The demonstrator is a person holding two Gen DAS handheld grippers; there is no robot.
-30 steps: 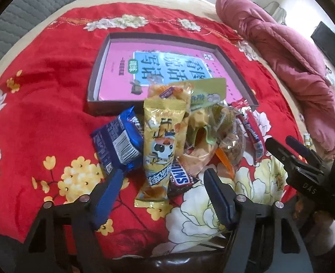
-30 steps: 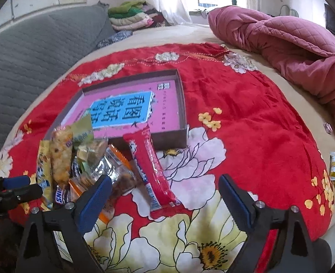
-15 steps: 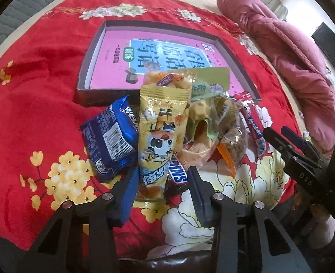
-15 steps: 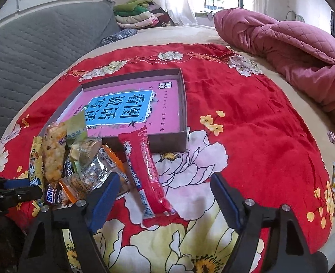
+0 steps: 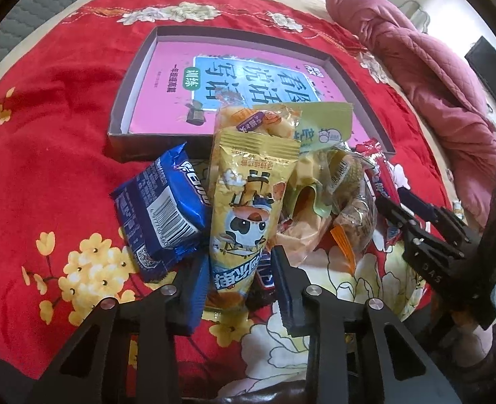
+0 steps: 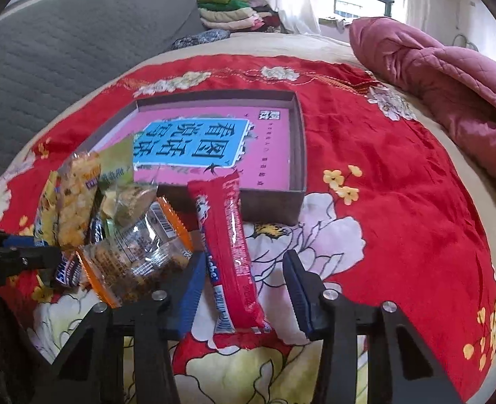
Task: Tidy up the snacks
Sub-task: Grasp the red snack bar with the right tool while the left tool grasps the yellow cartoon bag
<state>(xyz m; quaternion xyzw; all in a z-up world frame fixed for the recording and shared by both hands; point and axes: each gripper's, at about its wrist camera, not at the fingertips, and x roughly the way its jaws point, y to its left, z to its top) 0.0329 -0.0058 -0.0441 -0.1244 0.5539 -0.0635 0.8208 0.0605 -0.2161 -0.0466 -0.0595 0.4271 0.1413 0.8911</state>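
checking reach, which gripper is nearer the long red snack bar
Right. The right gripper has the red snack bar between its fingers; the left gripper sits across the pile.

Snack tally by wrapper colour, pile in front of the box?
Yellow: 2, cartoon-cow pouch, puffed-snack bag
Blue: 1, biscuit pack
Green: 1, sachet
Red: 1, long bar
Clear with orange edges: 1, nut bag
Dark: 1, chocolate bar
Total: 7 I can tell apart; more may be buried.

Snickers bar [image 5: 263, 271] mostly hidden under yellow packet [image 5: 244, 215]
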